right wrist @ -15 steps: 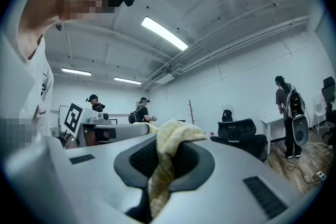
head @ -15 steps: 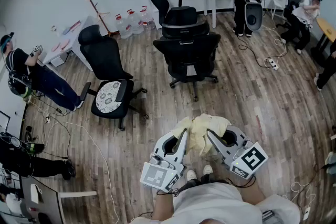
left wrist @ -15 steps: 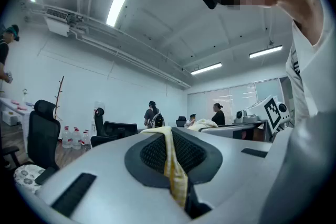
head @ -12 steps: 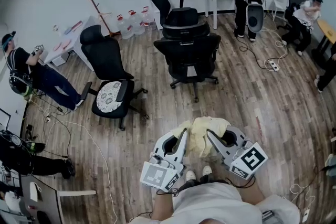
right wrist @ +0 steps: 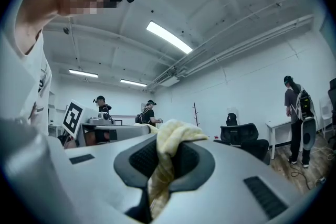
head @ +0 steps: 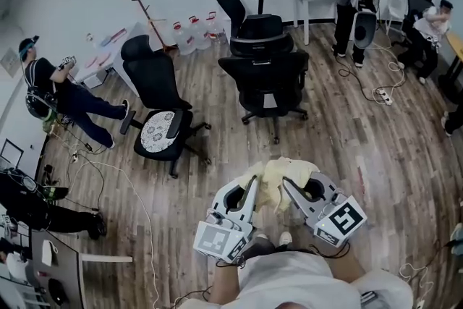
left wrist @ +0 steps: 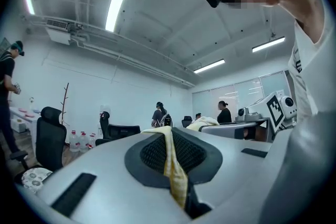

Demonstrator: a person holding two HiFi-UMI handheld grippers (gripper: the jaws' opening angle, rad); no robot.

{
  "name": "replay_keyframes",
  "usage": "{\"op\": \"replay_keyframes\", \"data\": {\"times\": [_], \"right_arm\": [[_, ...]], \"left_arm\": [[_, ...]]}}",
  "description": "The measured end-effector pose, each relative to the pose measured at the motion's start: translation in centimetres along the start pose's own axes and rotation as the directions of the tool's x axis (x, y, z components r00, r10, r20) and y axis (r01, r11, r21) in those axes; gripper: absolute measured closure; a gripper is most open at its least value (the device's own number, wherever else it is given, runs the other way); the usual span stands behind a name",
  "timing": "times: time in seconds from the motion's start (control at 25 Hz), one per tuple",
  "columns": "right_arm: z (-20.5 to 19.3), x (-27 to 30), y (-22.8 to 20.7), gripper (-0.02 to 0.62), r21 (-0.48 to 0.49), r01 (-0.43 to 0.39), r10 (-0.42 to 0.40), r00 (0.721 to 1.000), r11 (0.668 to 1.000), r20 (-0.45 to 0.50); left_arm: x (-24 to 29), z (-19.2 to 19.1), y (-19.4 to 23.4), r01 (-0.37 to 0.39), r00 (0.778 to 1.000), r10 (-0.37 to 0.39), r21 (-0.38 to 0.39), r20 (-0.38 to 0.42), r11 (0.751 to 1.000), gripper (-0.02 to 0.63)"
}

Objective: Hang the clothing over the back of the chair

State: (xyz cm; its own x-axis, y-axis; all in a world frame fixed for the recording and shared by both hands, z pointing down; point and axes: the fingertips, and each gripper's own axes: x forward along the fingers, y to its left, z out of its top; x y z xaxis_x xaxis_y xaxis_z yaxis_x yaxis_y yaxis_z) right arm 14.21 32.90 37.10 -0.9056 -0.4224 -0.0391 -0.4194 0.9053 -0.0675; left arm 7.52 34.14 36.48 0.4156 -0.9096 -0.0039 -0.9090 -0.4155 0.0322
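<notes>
head view: your left gripper (head: 252, 186) and right gripper (head: 286, 186) level, side by side before your chest, tips angled toward each other. pale yellow clothing (head: 278, 171) bunched at and just past both sets of fingertips, spanning gap between them. left gripper view: jaws clamped on thin fold of fabric, strip running down between pads. right gripper view: jaws pinching thicker wad, cloth bulging over finger tops. black chair (head: 264, 76) straight beyond fingertips, well apart from cloth. second black chair (head: 155, 108) off left of your left fingers.
</notes>
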Motion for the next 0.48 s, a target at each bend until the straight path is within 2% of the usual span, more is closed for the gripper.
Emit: {"op": "replay_keyframes", "data": {"times": [0.48], "right_arm": [[-0.9,2.8,-1.8,0.549,0.020,0.000,0.001,1.000,1.000,-0.017]], "left_arm": [[1.4,-1.0,2.6,-0.018,1.000,0.018,-0.005,-0.019,1.000,0.581]]}}
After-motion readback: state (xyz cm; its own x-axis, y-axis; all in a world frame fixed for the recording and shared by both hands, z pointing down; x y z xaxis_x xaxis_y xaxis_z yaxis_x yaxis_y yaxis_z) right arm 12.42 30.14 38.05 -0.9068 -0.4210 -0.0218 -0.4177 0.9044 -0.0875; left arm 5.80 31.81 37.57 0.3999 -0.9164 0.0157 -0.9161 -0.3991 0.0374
